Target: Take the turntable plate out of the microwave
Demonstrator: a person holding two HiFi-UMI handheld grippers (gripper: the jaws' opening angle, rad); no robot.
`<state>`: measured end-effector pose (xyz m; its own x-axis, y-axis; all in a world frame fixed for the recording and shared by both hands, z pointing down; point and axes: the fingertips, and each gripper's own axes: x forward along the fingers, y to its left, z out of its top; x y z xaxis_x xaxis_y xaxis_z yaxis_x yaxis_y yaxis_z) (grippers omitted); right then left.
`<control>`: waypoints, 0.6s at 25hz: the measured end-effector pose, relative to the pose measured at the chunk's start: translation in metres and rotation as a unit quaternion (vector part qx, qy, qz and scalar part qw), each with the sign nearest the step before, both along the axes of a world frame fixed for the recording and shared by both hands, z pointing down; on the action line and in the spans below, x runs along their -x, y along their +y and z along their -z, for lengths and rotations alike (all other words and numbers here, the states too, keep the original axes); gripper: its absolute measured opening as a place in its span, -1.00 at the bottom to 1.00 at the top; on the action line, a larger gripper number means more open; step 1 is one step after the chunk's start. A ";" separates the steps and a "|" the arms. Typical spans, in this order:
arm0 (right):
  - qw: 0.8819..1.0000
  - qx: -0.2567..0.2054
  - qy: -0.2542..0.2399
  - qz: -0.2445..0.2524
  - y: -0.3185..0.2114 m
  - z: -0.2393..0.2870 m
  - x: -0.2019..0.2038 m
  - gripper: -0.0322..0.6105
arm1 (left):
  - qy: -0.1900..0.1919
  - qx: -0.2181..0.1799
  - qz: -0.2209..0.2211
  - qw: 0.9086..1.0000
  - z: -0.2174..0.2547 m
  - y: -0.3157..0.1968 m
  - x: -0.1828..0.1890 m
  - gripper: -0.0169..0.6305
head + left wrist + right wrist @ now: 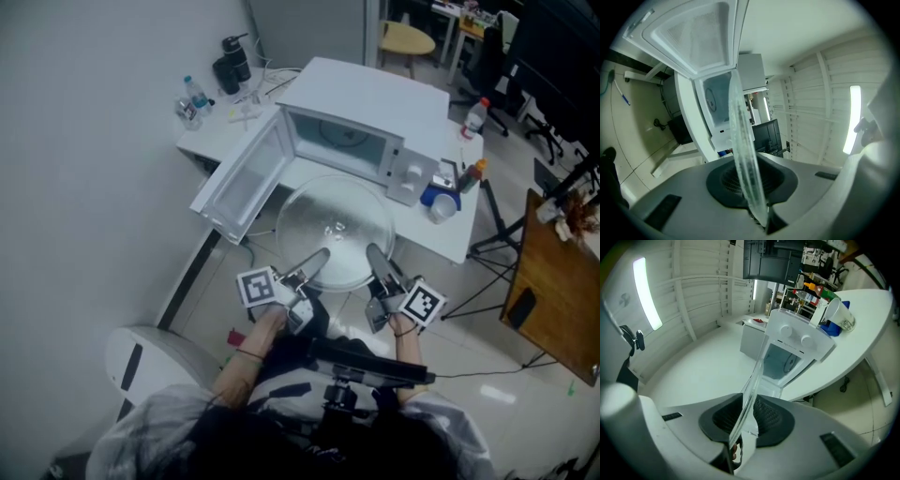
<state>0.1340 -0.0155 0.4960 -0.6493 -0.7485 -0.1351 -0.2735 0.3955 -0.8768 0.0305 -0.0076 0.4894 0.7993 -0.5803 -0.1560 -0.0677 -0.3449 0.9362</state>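
Observation:
The clear glass turntable plate point(336, 228) hangs level in front of the white microwave point(361, 117), outside its cavity. My left gripper point(319, 258) is shut on the plate's near left rim; my right gripper point(377, 257) is shut on its near right rim. In the left gripper view the plate point(740, 140) shows edge-on between the dark pads point(723, 180). The right gripper view shows the same plate point(752, 390) edge-on, pinched by the pads point(771, 420), with the microwave point(792, 350) ahead. The microwave door point(242, 183) stands wide open to the left.
The microwave sits on a white table point(427, 234). A blue cup and small bottles point(448, 192) stand at its right end, a water bottle point(194, 97) and dark bottles point(232, 62) at the back left. A wooden desk point(553, 281) stands to the right, a white stool point(141, 361) lower left.

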 end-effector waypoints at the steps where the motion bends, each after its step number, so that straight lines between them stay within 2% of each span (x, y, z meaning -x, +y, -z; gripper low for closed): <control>1: 1.000 -0.004 -0.002 0.000 0.003 0.002 0.002 -0.70 | -0.005 -0.005 0.000 1.000 0.003 0.003 0.002 -0.88; 8: 1.000 -0.026 -0.004 -0.006 0.010 0.018 0.011 -0.70 | -0.020 -0.019 -0.002 1.000 0.017 0.009 0.013 -0.88; 15: 0.998 -0.030 -0.002 -0.049 0.014 0.023 0.019 -0.70 | -0.026 -0.027 -0.041 0.998 0.023 0.004 0.024 -0.88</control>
<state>0.1146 -0.0012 0.4727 -0.5726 -0.7989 -0.1839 -0.3103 0.4189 -0.8534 0.0067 -0.0034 0.4665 0.8512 -0.5051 -0.1423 -0.0861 -0.4020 0.9116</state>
